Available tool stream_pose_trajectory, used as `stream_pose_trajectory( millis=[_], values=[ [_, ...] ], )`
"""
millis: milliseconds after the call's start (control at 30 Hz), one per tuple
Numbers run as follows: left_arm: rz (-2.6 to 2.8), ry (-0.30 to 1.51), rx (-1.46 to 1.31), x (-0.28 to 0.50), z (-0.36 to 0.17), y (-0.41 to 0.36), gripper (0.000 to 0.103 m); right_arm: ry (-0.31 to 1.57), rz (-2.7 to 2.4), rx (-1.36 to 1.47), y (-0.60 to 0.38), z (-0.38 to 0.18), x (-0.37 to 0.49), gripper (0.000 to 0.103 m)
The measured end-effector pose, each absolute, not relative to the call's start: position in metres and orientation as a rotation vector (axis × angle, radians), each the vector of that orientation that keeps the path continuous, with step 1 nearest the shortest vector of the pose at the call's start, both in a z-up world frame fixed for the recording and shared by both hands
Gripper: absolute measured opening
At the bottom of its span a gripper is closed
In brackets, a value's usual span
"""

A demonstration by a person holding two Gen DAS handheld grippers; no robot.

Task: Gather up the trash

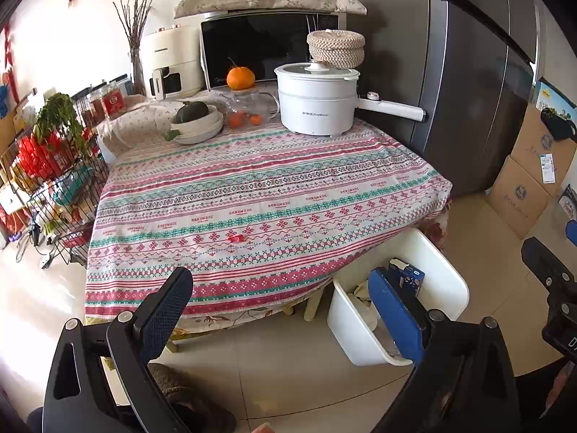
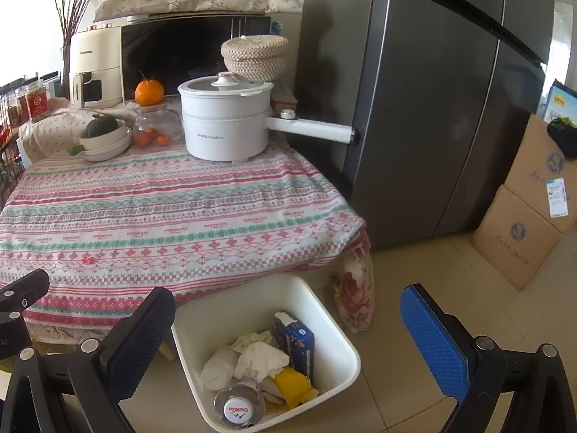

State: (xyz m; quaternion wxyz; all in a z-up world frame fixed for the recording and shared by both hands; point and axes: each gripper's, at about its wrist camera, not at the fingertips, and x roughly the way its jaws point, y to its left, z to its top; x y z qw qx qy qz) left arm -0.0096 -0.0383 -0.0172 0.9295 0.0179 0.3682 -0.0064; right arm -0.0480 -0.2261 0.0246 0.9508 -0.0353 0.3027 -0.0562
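A white bin (image 2: pixel 335 335) on the tiled floor (image 2: pixel 404 324), tucked against the near right corner of the cloth-covered table (image 2: pixel 173 216), holds the collected trash: a blue carton (image 2: pixel 297 341) standing at its far side, crumpled tissues (image 2: pixel 261 357), a yellow wrapper (image 2: pixel 295 386) and a clear bottle (image 2: pixel 236 409) lying with its cap toward the camera. The right gripper (image 2: pixel 292 339) hangs above the bin with its jaws spread wide and nothing between the pads. The left gripper (image 1: pixel 277 310), over the table's near edge, is likewise wide open and empty.

The job looks nearly finished. The middle of the tablecloth is bare but for a small red scrap (image 1: pixel 236 239) near the near edge, which may be the last piece to pick up; whether it is litter or part of the print is hard to tell. At the far edge stand a white electric pot (image 1: pixel 317 103), a woven basket (image 1: pixel 336 47), a glass teapot (image 1: pixel 249 106) topped with an orange (image 1: pixel 240 77), and stacked bowls (image 1: pixel 198 126), none of them apparent trash.
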Motion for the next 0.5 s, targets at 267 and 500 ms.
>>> stream_pose_trajectory(
  millis=[267, 500],
  values=[
    [-0.015, 0.744, 0.045, -0.0125, -0.0154, -0.0405, 0.099, 0.613, -0.112, -0.073, -0.2247, 0.0242, -0.0485, 0.102],
    [-0.003, 0.73, 0.06, -0.0151, -0.0131, -0.0423, 0.099, 0.614, -0.112, -0.07, -0.224, 0.0243, -0.0493, 0.102]
  ],
)
